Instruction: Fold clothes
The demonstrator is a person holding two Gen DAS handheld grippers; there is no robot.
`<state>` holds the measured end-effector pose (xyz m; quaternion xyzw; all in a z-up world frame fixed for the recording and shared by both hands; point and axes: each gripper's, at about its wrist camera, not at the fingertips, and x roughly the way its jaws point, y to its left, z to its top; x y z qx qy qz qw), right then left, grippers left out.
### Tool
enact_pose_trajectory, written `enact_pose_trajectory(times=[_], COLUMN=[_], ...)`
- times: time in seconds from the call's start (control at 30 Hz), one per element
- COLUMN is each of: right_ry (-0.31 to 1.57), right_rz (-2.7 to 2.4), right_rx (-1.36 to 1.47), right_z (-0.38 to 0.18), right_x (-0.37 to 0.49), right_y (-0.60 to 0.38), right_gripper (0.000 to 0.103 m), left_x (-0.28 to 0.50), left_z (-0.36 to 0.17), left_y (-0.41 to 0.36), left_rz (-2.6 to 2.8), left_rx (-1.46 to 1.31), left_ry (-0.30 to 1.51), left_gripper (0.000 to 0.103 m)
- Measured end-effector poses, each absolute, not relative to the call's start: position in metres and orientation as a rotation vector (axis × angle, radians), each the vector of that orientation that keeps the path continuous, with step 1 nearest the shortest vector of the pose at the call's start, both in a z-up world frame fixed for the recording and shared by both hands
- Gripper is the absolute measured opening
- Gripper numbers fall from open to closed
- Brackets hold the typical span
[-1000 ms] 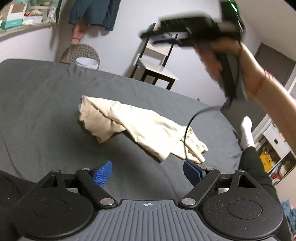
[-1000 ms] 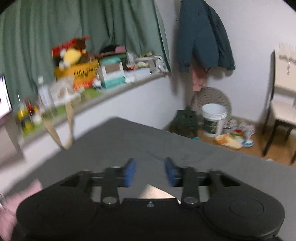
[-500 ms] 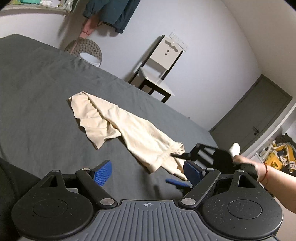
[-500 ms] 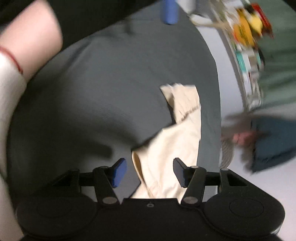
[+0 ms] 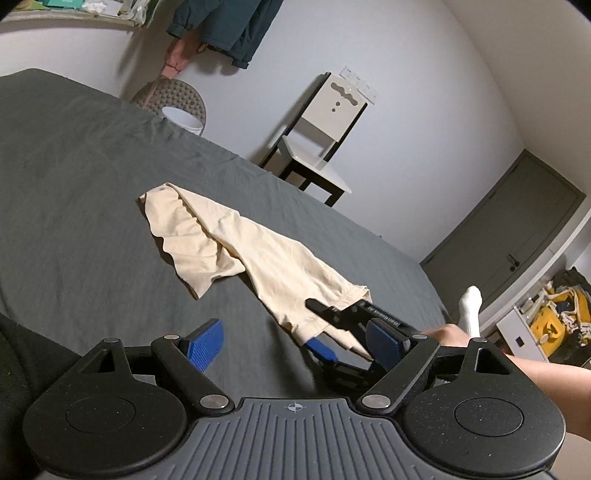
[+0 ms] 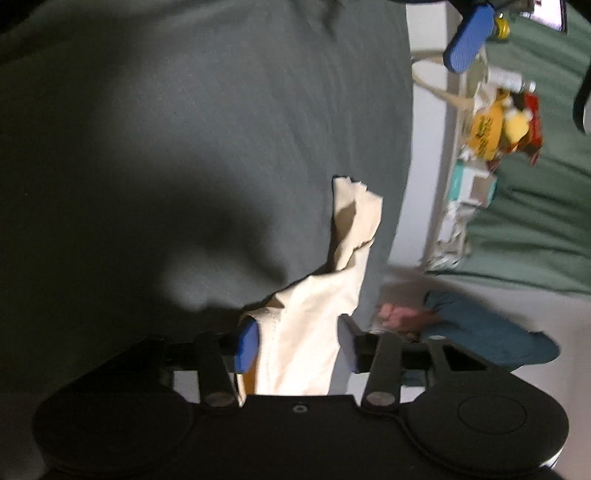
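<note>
A cream garment (image 5: pixel 236 243) lies crumpled in a long strip on the dark grey bed (image 5: pixel 74 177). In the left wrist view my right gripper (image 5: pixel 318 328) is down at the strip's near end, one finger on each side of the fabric. The right wrist view shows that end of the garment (image 6: pixel 306 332) lying between the blue pads (image 6: pixel 246 349) of my right gripper (image 6: pixel 297 348), which stands open. My left gripper (image 5: pixel 295 343) hovers open above the bed, just short of the garment, holding nothing. Its blue pad (image 6: pixel 469 37) shows at the top of the right wrist view.
A white chair (image 5: pixel 325 133) and a white bucket (image 5: pixel 184 118) stand past the bed's far edge. A teal jacket (image 5: pixel 225 29) hangs on the wall. A foot in a white sock (image 5: pixel 470 310) rests at the bed's right edge. A cluttered shelf (image 6: pixel 491 136) runs alongside the bed.
My right gripper swung down from up in the air to the garment's near end, and the fabric now lies between its fingers. My left gripper stayed open and shifted only slightly.
</note>
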<state>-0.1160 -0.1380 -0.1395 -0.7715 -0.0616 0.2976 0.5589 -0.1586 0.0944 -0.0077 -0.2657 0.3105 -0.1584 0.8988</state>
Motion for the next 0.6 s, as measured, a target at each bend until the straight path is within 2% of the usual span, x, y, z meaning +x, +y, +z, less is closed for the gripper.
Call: enact_pose_trajectory(times=[0.03,0.07,0.1,0.17,0.3,0.43,0.6], right_ry=[-0.161,-0.176,-0.183,-0.182,-0.081,0.135,0.351], right_rz=[0.691,0.681,0.675,0.673,0.668,0.644,0.691], right_rx=[-1.811,-1.802,-1.795,-1.759,-1.518,-1.112,-0.614], right_z=[-0.141,-0.142,-0.142,-0.138,-0.099,-0.020,0.082], right_x=[-0.116,-0.115,-0.115,-0.118,-0.115,-0.093,-0.048], right_y=[-0.137,-0.136,-0.135,-0.133,-0.122,-0.113,-0.125], right_gripper=[0.019,0.013,0.007,0.003,0.002,0.003,0.002], left_x=[-0.159,-0.158,-0.158,-0.157,-0.156,-0.158,-0.159], left_z=[-0.008,-0.008,-0.008,-0.008,-0.008,-0.006,0.007], left_y=[0.094,0.095,0.095,0.094,0.094,0.092,0.056], left_rz=[-0.328,-0.329,-0.328,-0.326,-0.325,-0.323,-0.307], left_rx=[-0.551,-0.551,-0.550,-0.546,-0.550,-0.545,-0.378], left_ry=[0.642,0.642,0.643,0.645,0.645,0.638,0.629], left_gripper=[0.085,0.085,0.085,0.085,0.085,0.085,0.085])
